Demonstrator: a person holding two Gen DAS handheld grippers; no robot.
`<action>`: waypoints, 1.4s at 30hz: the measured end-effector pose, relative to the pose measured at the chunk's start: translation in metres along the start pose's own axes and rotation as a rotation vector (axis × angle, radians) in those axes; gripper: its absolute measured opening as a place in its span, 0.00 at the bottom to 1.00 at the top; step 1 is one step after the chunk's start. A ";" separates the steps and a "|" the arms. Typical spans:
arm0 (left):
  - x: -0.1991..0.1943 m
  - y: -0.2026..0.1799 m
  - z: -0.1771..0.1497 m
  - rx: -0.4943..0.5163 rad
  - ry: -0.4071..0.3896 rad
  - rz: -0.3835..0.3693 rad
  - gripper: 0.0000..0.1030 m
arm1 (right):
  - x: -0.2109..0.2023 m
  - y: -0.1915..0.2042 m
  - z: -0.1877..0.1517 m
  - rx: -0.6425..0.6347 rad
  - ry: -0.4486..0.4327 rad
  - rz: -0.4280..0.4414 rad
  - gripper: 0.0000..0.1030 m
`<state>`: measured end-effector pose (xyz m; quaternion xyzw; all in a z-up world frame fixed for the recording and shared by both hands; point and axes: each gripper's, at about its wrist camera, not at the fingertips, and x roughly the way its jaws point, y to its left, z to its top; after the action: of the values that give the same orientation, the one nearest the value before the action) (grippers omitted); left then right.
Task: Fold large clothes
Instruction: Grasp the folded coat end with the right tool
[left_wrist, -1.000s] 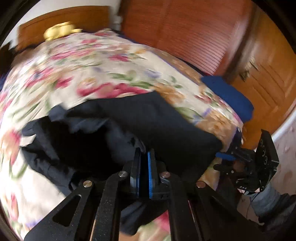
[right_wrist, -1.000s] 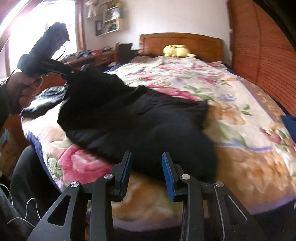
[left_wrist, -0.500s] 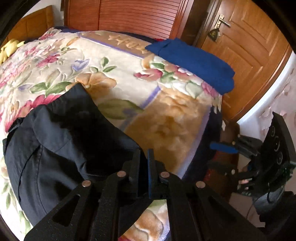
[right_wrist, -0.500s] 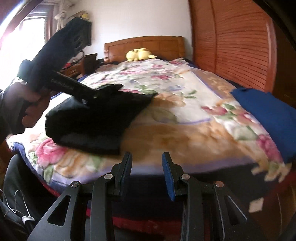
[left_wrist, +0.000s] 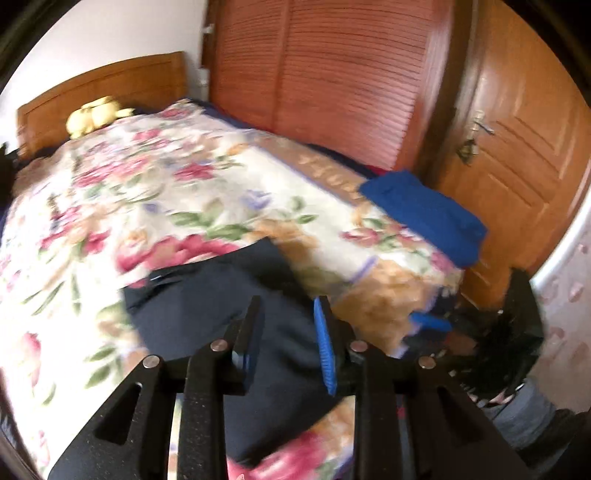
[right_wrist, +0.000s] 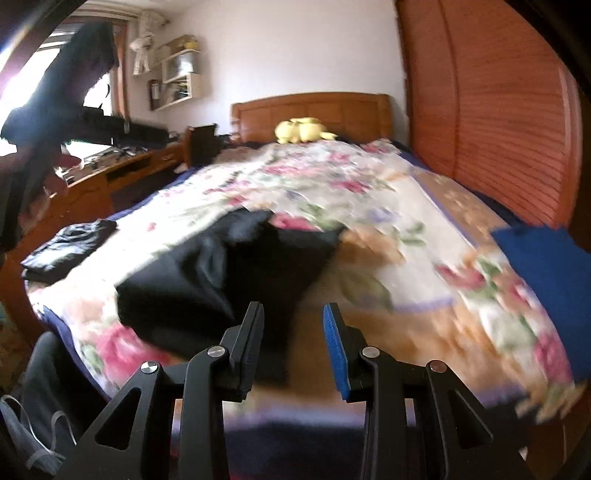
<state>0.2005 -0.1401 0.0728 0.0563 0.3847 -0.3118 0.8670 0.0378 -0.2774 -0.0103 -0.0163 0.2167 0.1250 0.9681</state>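
Now the dark garment (left_wrist: 236, 325) lies bunched on the bed (left_wrist: 110, 206) near its foot edge, just below and ahead of the left gripper (left_wrist: 288, 332), whose jaws are opening with nothing pinched. Right gripper (right_wrist: 293, 343) partly open, empty, off the garment's right end; left hand nearer. Blue cloth (left_wrist: 424, 218) well apart
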 end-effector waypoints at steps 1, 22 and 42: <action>-0.001 0.011 -0.005 -0.007 0.005 0.027 0.28 | 0.007 0.006 0.011 -0.008 0.002 0.020 0.33; 0.087 0.121 -0.075 -0.108 0.109 0.136 0.30 | 0.072 -0.006 -0.006 0.074 0.259 0.008 0.07; 0.135 0.121 -0.054 -0.050 0.119 0.164 0.30 | 0.035 0.006 -0.011 0.016 0.223 -0.052 0.20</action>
<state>0.3060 -0.0920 -0.0776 0.0845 0.4373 -0.2260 0.8663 0.0628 -0.2641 -0.0348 -0.0278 0.3236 0.0954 0.9410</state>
